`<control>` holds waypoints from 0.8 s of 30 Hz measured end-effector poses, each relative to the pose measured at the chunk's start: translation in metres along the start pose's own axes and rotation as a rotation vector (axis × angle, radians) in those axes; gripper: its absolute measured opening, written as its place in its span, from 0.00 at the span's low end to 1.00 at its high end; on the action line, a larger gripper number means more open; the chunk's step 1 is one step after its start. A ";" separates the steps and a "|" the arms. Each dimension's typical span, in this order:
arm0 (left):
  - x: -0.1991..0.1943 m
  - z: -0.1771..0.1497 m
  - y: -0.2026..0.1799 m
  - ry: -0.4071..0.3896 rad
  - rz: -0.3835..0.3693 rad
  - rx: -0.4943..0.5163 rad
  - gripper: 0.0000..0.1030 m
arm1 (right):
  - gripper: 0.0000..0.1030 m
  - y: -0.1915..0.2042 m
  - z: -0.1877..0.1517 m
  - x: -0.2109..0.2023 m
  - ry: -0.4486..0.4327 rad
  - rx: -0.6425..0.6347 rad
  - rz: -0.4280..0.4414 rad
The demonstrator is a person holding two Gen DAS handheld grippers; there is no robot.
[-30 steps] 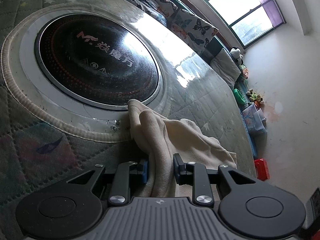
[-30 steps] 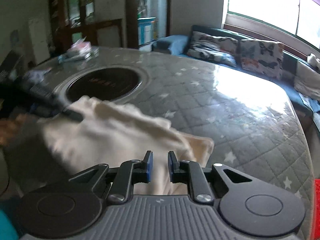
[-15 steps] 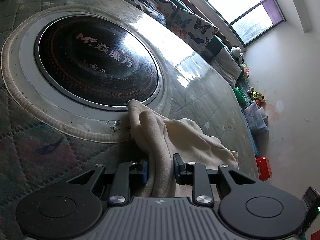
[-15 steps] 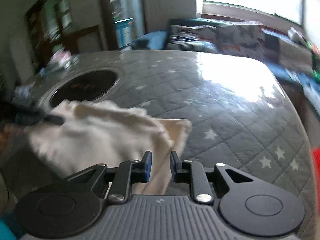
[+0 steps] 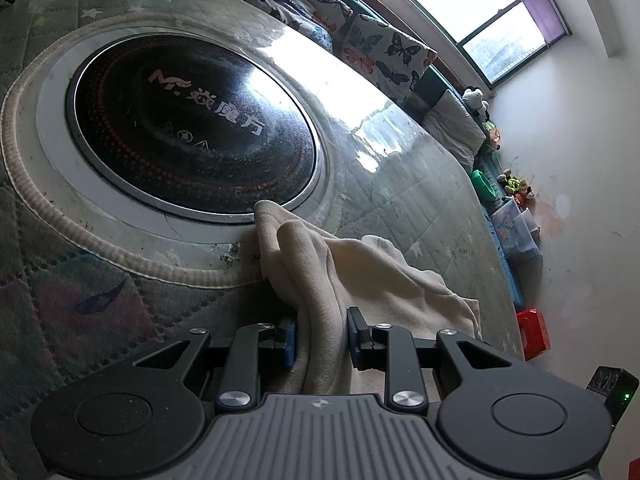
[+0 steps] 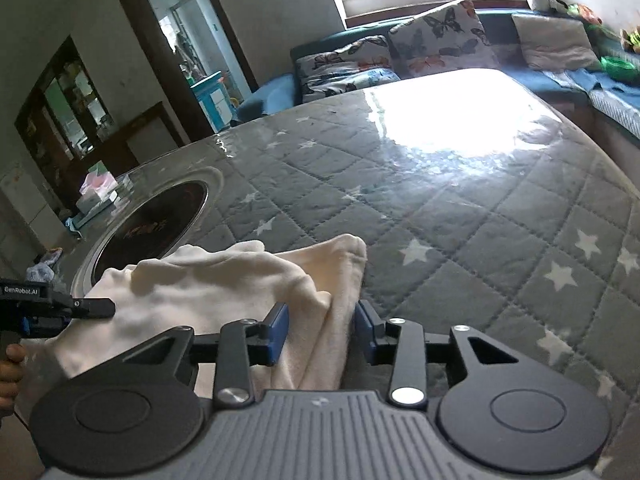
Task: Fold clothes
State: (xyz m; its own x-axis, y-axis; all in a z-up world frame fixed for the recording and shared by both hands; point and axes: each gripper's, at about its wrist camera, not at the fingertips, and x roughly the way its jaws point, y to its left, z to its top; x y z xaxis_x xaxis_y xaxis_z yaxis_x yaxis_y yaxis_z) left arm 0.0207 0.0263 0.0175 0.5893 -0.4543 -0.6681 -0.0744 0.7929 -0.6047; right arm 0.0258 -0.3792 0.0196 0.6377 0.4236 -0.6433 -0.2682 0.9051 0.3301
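A cream garment (image 5: 360,272) lies bunched on the quilted table cover (image 5: 420,208), beside the round black cooktop (image 5: 192,124). My left gripper (image 5: 320,338) is shut on a thick fold of it at the near edge. In the right wrist view the same garment (image 6: 208,292) spreads leftward from my right gripper (image 6: 320,330). That gripper's jaws are opening: a fold still lies between them, with a gap showing at the right pad. The left gripper's fingers (image 6: 92,307) hold the garment's far left end, with a person's hand (image 6: 10,364) behind them.
The cooktop (image 6: 156,224) is set into the table cover (image 6: 440,220), which has white stars. Boxes and small items (image 6: 96,196) sit at the far left edge. A sofa with butterfly cushions (image 6: 436,40) runs behind the table. A red stool (image 5: 532,332) stands on the floor.
The right gripper has rolled and sunk toward the table, and its jaws have widened off the fold. The left gripper and its hold look the same.
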 end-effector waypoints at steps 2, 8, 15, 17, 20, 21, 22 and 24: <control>0.000 0.000 -0.002 0.002 0.006 0.011 0.27 | 0.15 0.005 0.000 0.004 0.000 -0.018 0.005; 0.002 0.006 -0.021 0.009 0.016 0.091 0.24 | 0.09 0.013 -0.001 -0.009 -0.068 -0.055 -0.027; 0.033 0.017 -0.083 0.036 -0.033 0.251 0.23 | 0.09 -0.004 0.018 -0.045 -0.176 -0.064 -0.125; 0.049 0.019 -0.105 0.051 -0.052 0.290 0.23 | 0.09 -0.016 0.025 -0.053 -0.198 -0.060 -0.173; 0.073 0.020 -0.133 0.068 -0.072 0.330 0.23 | 0.09 -0.035 0.038 -0.064 -0.225 -0.050 -0.240; 0.081 0.019 -0.143 0.072 -0.079 0.344 0.23 | 0.09 -0.041 0.041 -0.066 -0.233 -0.044 -0.258; 0.089 0.019 -0.152 0.078 -0.086 0.356 0.23 | 0.09 -0.047 0.045 -0.068 -0.241 -0.042 -0.280; 0.104 0.018 -0.168 0.091 -0.098 0.380 0.23 | 0.09 -0.058 0.052 -0.071 -0.255 -0.040 -0.322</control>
State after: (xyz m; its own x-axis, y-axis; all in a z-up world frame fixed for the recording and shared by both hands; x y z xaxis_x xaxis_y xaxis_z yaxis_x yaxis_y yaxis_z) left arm 0.1093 -0.1469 0.0573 0.5037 -0.5557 -0.6614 0.2916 0.8300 -0.4754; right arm 0.0340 -0.4642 0.0824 0.8509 0.0996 -0.5158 -0.0498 0.9927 0.1097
